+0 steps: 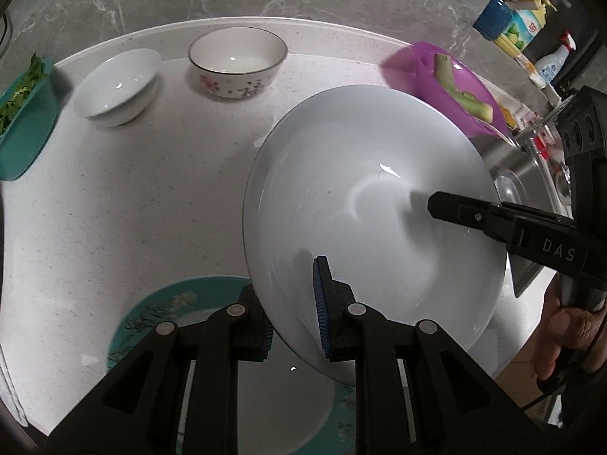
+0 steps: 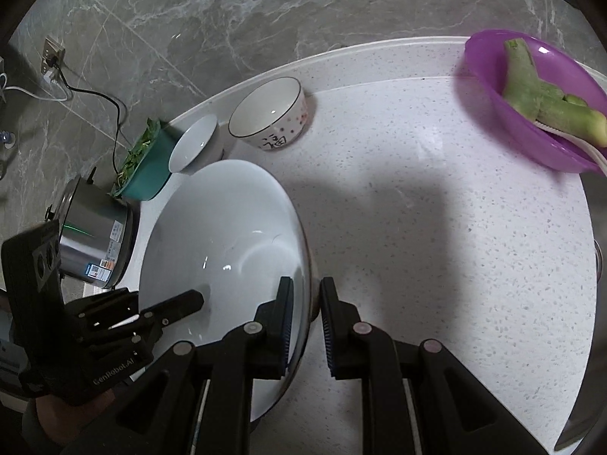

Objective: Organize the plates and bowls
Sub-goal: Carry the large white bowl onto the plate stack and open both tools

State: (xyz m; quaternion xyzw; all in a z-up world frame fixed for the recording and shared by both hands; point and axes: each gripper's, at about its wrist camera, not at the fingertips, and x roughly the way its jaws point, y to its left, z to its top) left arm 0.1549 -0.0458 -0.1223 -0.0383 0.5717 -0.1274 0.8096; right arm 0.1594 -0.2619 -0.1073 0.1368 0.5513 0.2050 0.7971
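Note:
A large white plate (image 1: 364, 197) is held tilted above the counter; it also shows in the right wrist view (image 2: 224, 227). My left gripper (image 1: 294, 314) is shut on its near rim. My right gripper (image 2: 306, 326) is shut on the opposite rim, and shows in the left wrist view (image 1: 436, 204). A teal patterned plate (image 1: 159, 318) lies flat under the left gripper. A small white bowl (image 1: 117, 83) and a patterned bowl (image 1: 237, 62) stand at the back of the counter; both bowls (image 2: 197, 144) (image 2: 269, 113) show in the right wrist view.
A purple bowl (image 2: 531, 106) with green vegetable pieces sits at the right. A teal basket of greens (image 2: 148, 167) and a steel pot (image 2: 95, 235) stand at the left. A sink (image 1: 531, 174) and bottles (image 1: 512, 19) are at the far right.

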